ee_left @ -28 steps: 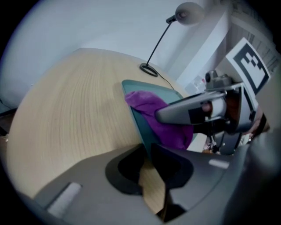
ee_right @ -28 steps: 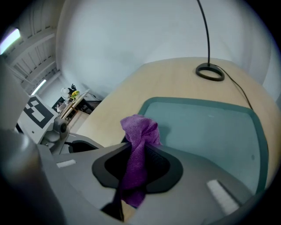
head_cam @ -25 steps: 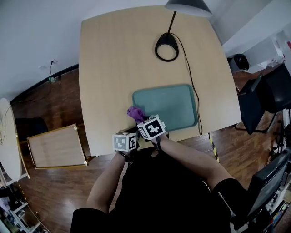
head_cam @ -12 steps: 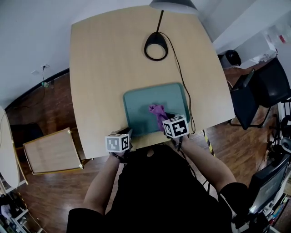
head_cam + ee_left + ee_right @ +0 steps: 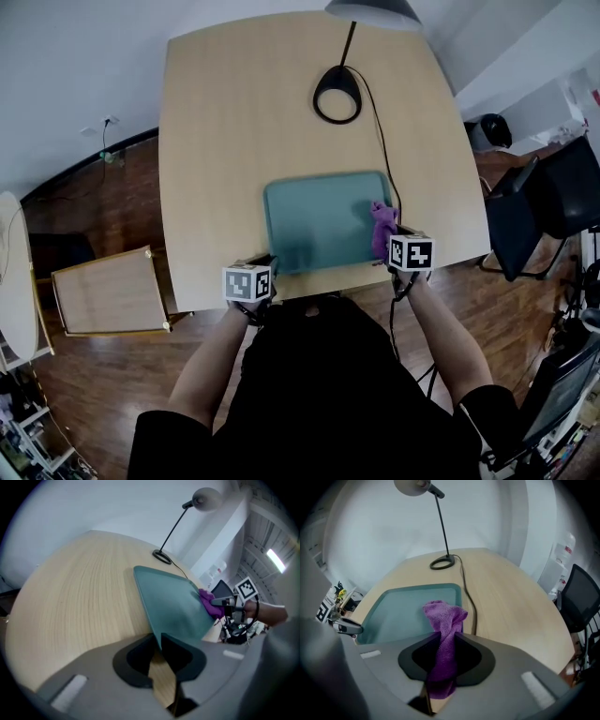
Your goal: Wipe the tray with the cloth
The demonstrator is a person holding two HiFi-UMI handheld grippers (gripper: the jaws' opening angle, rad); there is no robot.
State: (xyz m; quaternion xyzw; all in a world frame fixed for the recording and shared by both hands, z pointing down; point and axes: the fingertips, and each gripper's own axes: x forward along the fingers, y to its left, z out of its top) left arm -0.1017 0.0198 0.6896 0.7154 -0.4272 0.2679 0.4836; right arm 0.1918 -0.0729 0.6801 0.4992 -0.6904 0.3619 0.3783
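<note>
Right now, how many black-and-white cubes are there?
2. One cube rides the left tool at the tray's near left corner; the other rides the right tool beside the purple cloth. None seems hidden.

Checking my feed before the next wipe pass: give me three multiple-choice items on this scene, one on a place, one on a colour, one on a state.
1. Where on the tray is the cloth?
A) at its right edge
B) at its left edge
C) in its middle

2. What colour is the cloth?
A) white
B) purple
C) yellow

3. The left gripper is:
A) open and empty
B) shut on the cloth
C) shut on the tray's near corner

Answers:
1 A: the head view shows it by the right rim.
2 B: it is purple in every view.
3 C: the left gripper view shows the corner pinched between its jaws.
</note>
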